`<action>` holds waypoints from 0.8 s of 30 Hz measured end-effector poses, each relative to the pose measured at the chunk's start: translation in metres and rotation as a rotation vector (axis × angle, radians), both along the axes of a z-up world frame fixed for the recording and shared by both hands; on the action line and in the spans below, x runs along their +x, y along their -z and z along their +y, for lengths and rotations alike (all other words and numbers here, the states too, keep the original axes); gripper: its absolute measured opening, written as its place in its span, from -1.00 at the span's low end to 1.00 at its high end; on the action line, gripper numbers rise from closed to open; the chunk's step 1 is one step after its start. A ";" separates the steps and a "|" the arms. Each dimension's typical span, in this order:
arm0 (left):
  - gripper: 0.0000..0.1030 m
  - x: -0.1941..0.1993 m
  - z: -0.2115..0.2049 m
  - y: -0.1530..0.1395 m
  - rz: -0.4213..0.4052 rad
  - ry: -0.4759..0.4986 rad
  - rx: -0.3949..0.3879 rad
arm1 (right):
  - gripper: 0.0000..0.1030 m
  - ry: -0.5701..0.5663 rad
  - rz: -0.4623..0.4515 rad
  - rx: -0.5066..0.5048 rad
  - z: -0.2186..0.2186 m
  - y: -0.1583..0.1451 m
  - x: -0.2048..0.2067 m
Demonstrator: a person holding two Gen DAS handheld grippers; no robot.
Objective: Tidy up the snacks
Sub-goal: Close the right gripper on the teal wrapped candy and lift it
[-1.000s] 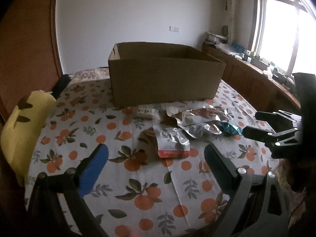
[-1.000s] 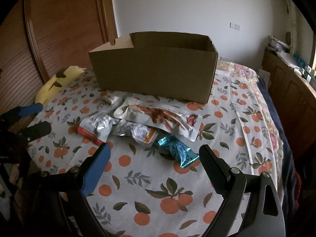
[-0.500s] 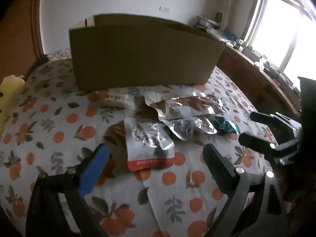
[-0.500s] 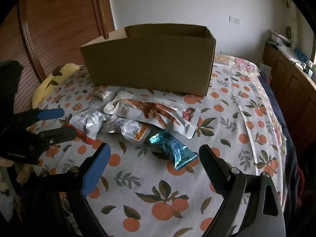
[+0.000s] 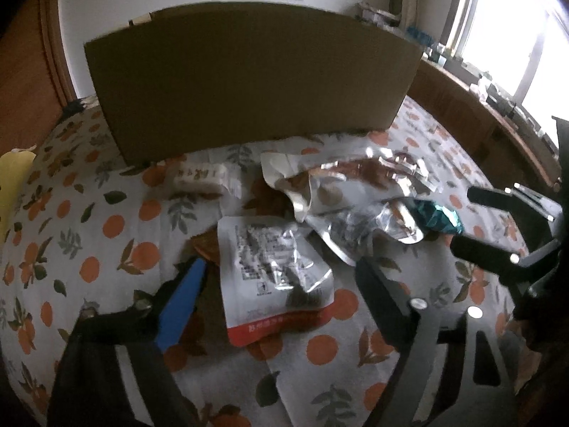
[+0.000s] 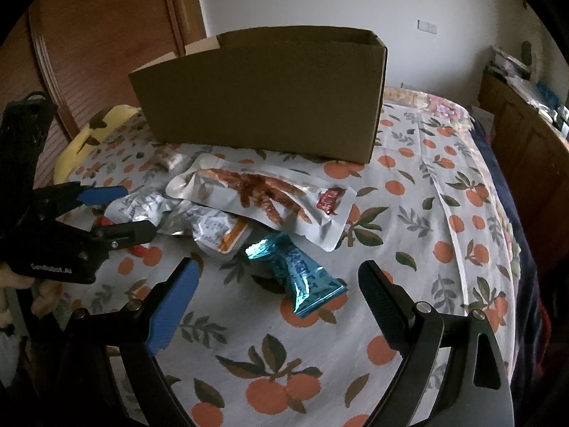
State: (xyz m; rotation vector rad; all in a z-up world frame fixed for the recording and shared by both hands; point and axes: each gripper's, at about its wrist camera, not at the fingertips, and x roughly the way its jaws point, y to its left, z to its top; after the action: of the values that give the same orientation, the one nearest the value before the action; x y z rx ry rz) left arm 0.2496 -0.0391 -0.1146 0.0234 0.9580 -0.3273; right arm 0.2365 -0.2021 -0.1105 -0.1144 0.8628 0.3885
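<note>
A brown cardboard box (image 5: 249,82) (image 6: 266,106) stands at the back of the orange-print cloth (image 6: 409,213), with snack packs lying loose in front of it. My left gripper (image 5: 279,265) (image 6: 140,210) hangs low over a silver pouch with a red bottom edge (image 5: 274,270). Its jaws are closing, the pouch lies between them, and the pads do not touch it. My right gripper (image 6: 277,267) (image 5: 476,220) stands open around a teal packet (image 6: 302,277) (image 5: 437,217) without touching it. A long pouch of reddish strips (image 6: 263,195) (image 5: 355,174) overlaps a small silver-and-orange pouch (image 6: 217,227).
A small white wrapped snack (image 5: 201,178) (image 6: 170,158) lies near the box's left corner. A yellow cushion (image 6: 89,138) sits at the cloth's left edge, by a wooden door (image 6: 106,35). A wooden cabinet (image 5: 480,114) runs along the right under a bright window.
My left gripper has come forward and down onto the silver pouch, and its jaws have narrowed. The right gripper has edged closer to the teal packet.
</note>
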 end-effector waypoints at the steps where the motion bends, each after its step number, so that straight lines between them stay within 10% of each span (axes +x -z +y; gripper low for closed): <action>1: 0.51 0.000 0.001 0.002 0.004 0.000 0.004 | 0.80 -0.002 0.004 -0.002 0.000 0.001 0.002; 5: 0.03 -0.005 0.002 0.004 -0.019 0.018 0.021 | 0.80 -0.017 0.018 -0.017 0.001 0.005 0.007; 15: 0.01 -0.020 0.021 -0.007 -0.030 0.026 -0.038 | 0.67 -0.094 0.076 -0.077 0.006 0.017 0.019; 24: 0.00 -0.036 0.028 -0.014 -0.070 0.034 -0.052 | 0.07 -0.137 0.102 -0.152 0.010 0.019 0.031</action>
State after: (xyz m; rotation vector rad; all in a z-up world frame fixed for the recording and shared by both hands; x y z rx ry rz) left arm 0.2133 -0.0109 -0.1004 0.0031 0.8797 -0.3804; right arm 0.2677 -0.1924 -0.1293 -0.2980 0.9878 0.4599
